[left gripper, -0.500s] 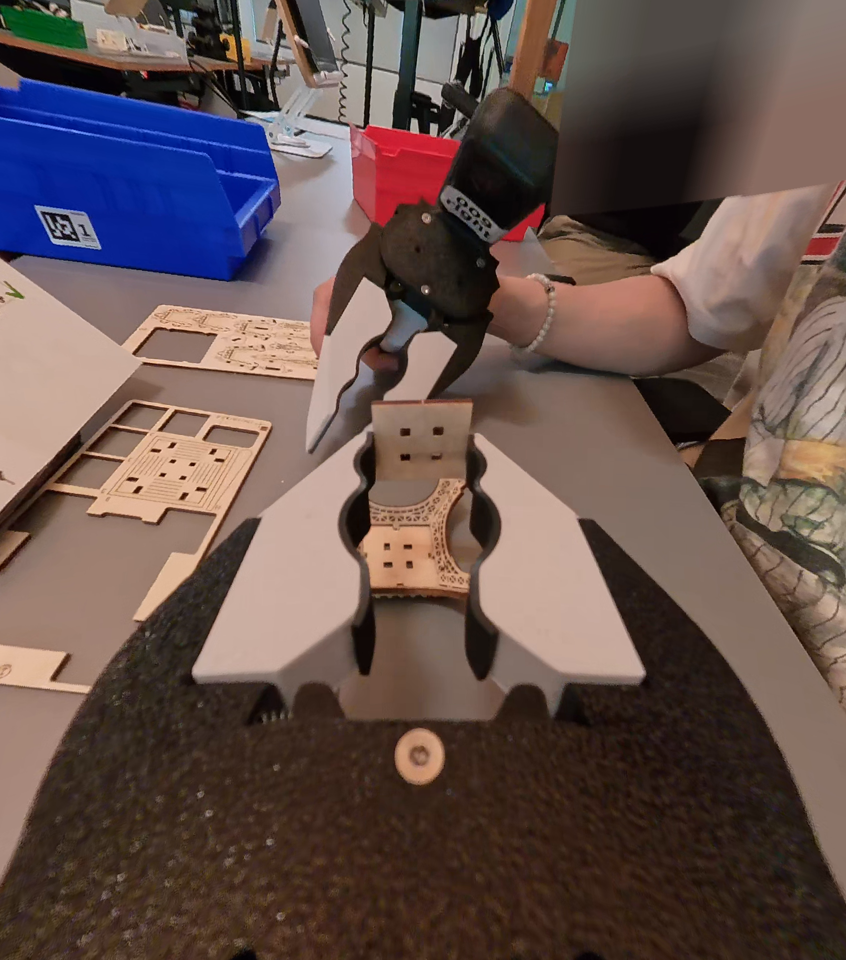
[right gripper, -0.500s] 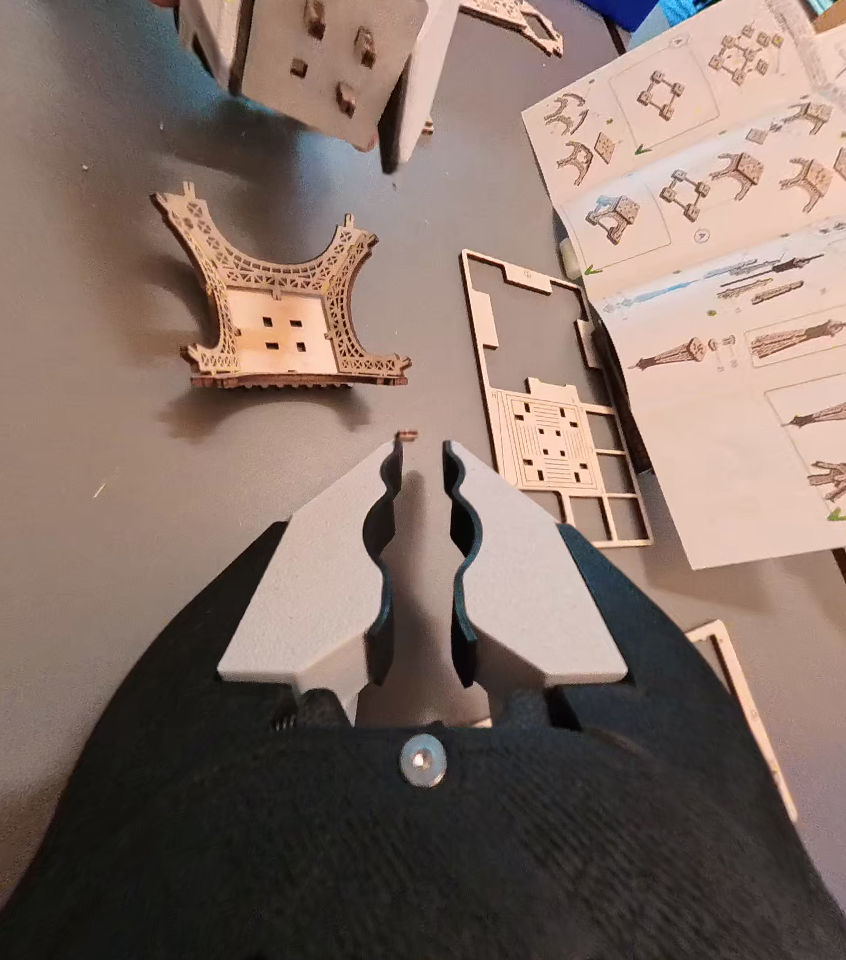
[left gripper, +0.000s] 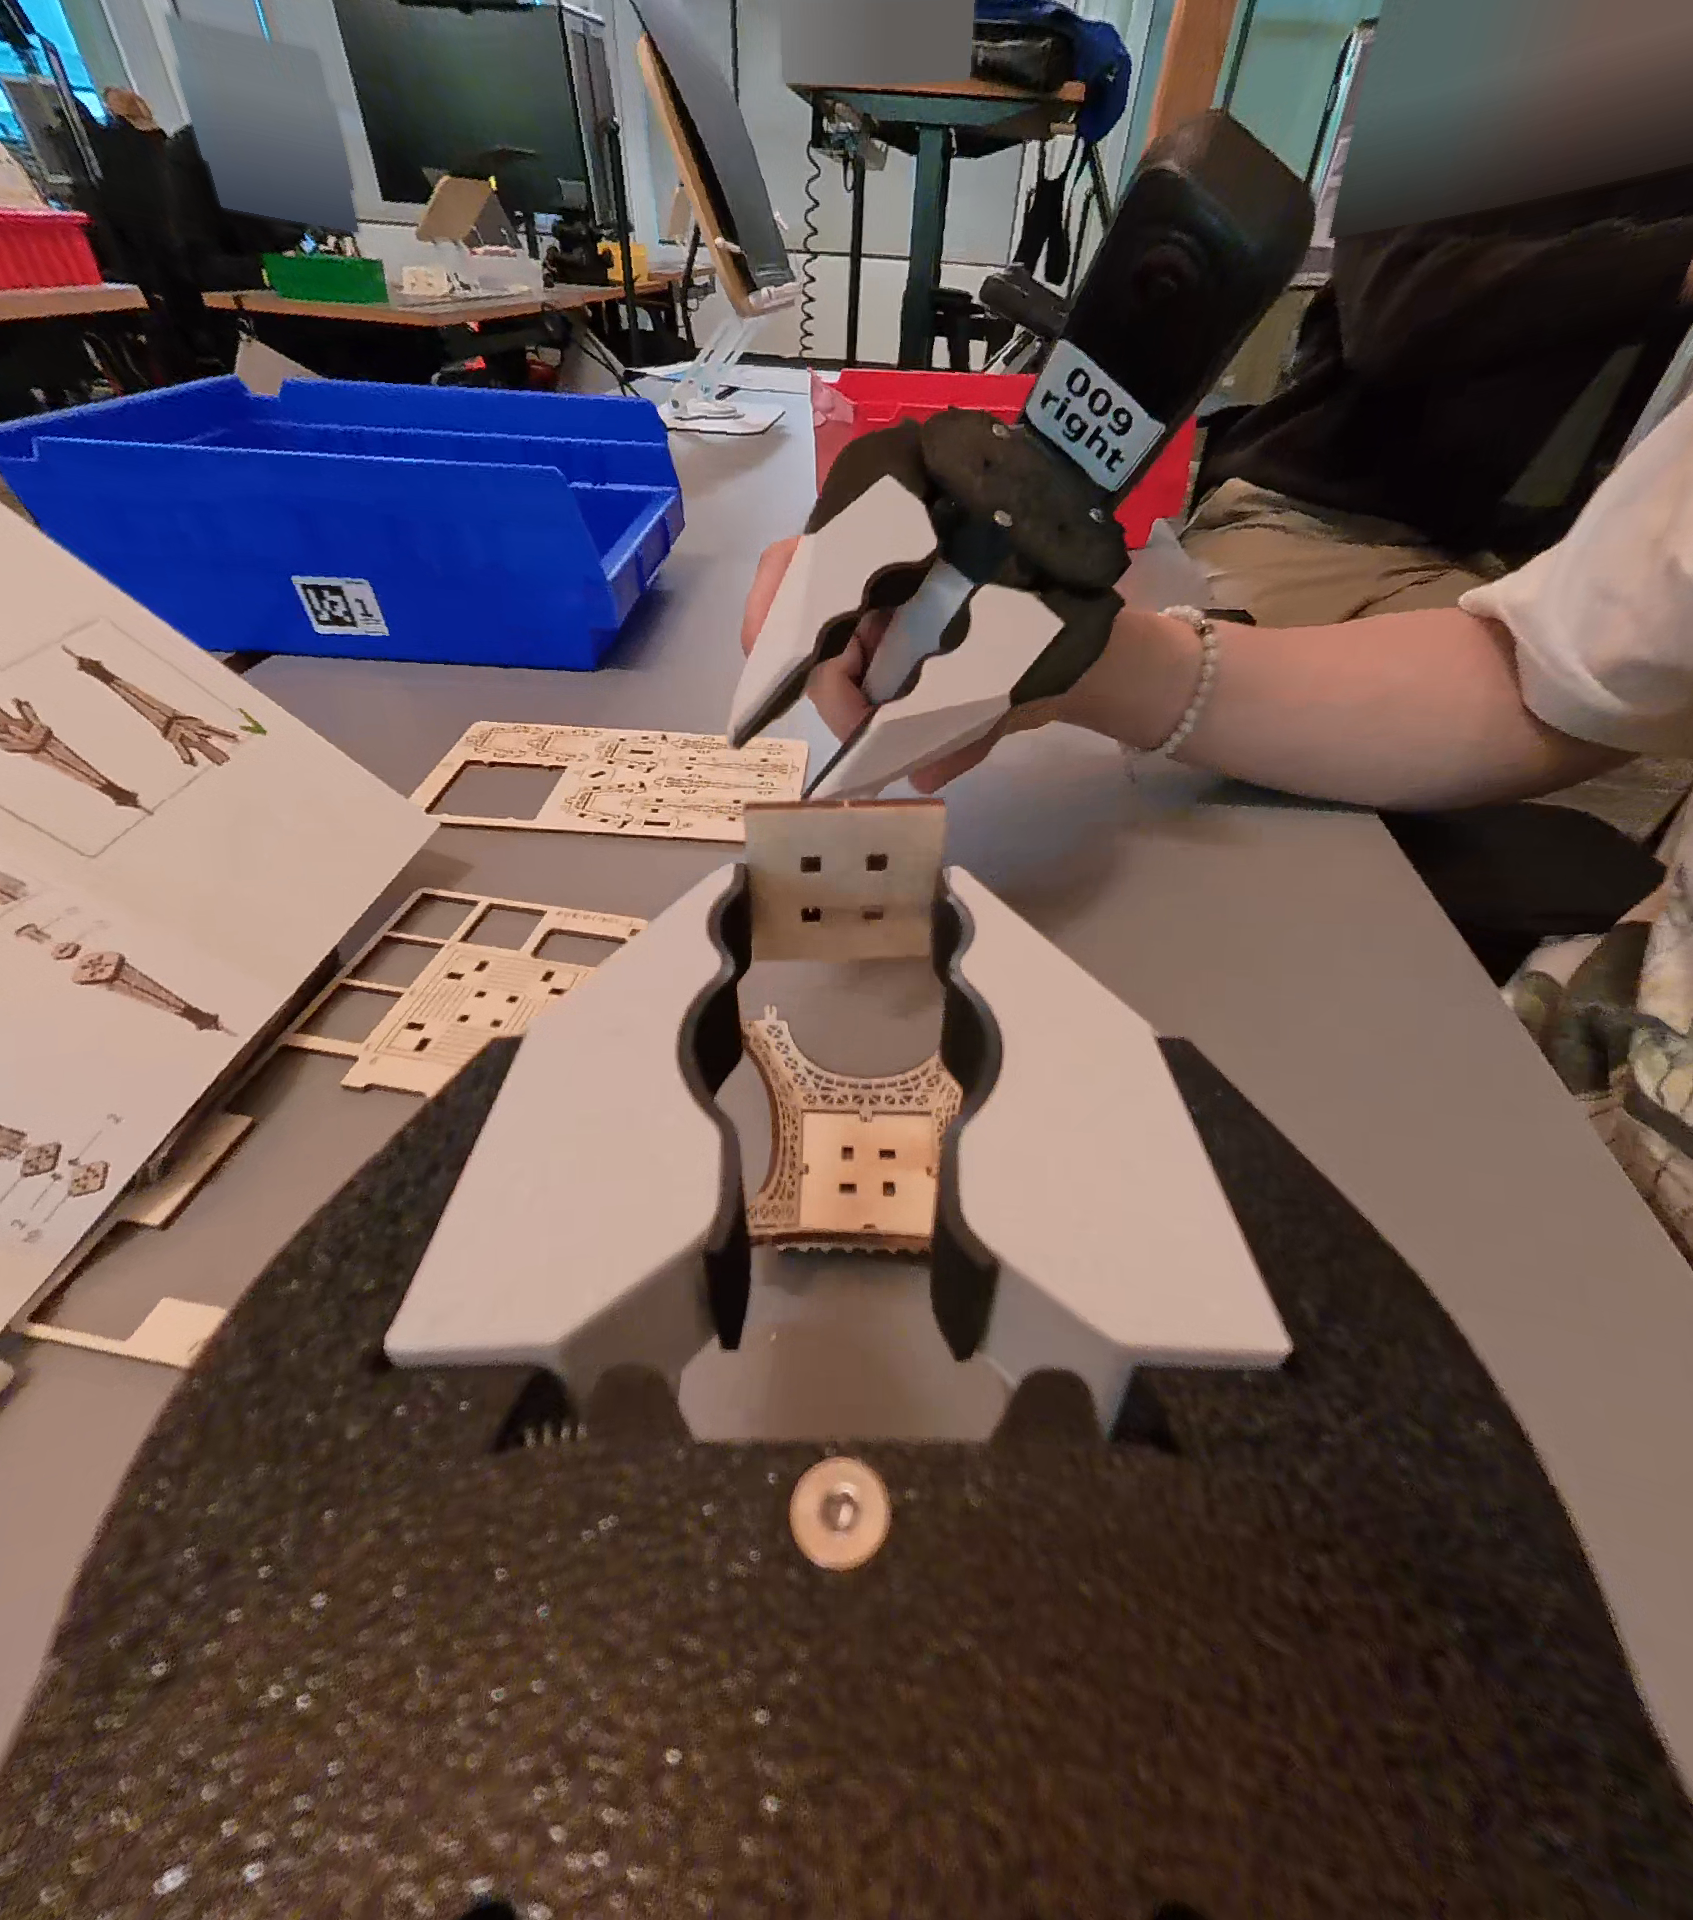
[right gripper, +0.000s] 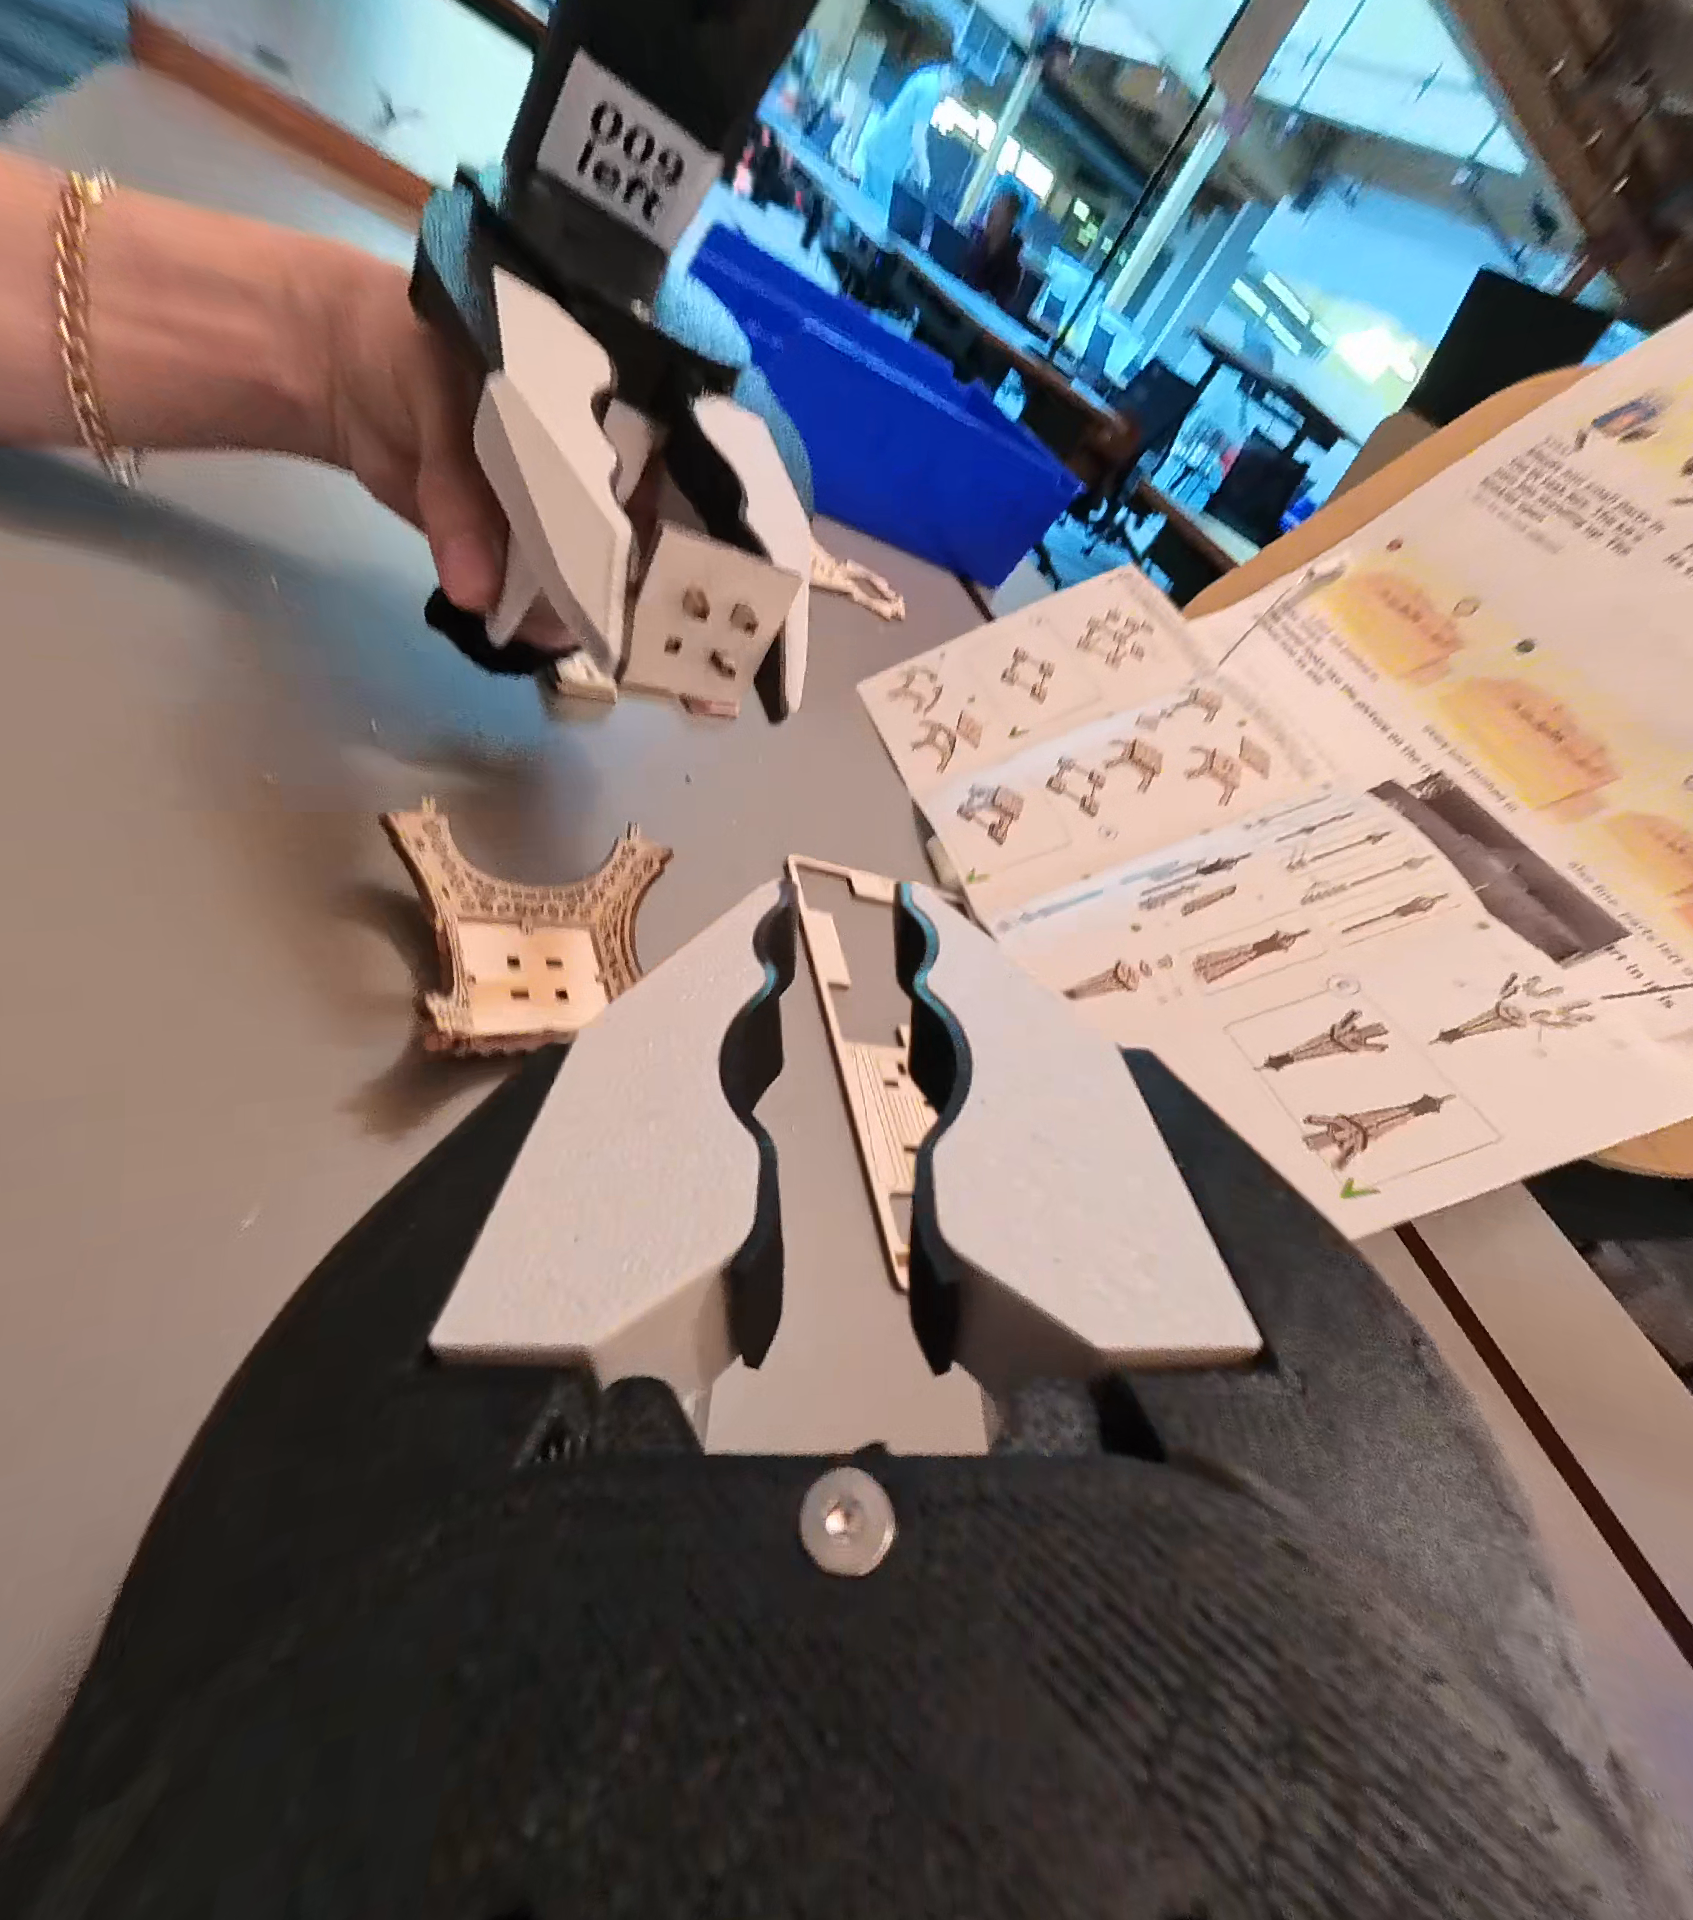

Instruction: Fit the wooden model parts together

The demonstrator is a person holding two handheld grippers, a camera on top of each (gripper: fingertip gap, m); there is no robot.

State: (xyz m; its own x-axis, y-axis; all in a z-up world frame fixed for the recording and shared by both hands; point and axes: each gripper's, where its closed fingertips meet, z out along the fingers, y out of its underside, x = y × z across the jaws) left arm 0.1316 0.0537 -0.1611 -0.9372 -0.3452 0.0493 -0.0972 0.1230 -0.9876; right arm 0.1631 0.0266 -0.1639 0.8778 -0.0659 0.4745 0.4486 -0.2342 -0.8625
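Pale laser-cut wooden square plate (left gripper: 844,883), matt grey table (left gripper: 1237,1018), glossy blue plastic bin (left gripper: 406,520).

Grey table (left gripper: 1237,987) up front, matte and evenly lit. At its far edge sit a blue bin (left gripper: 354,530) and a red bin (left gripper: 883,416), well apart. Beyond them, desks (left gripper: 21,307) run across the room, dark monitors (left gripper: 468,94) standing on them, a green box (left gripper: 322,275) nearby. Daylight pours through tall windows (right gripper: 1341,135), bluish and bright, at the back.
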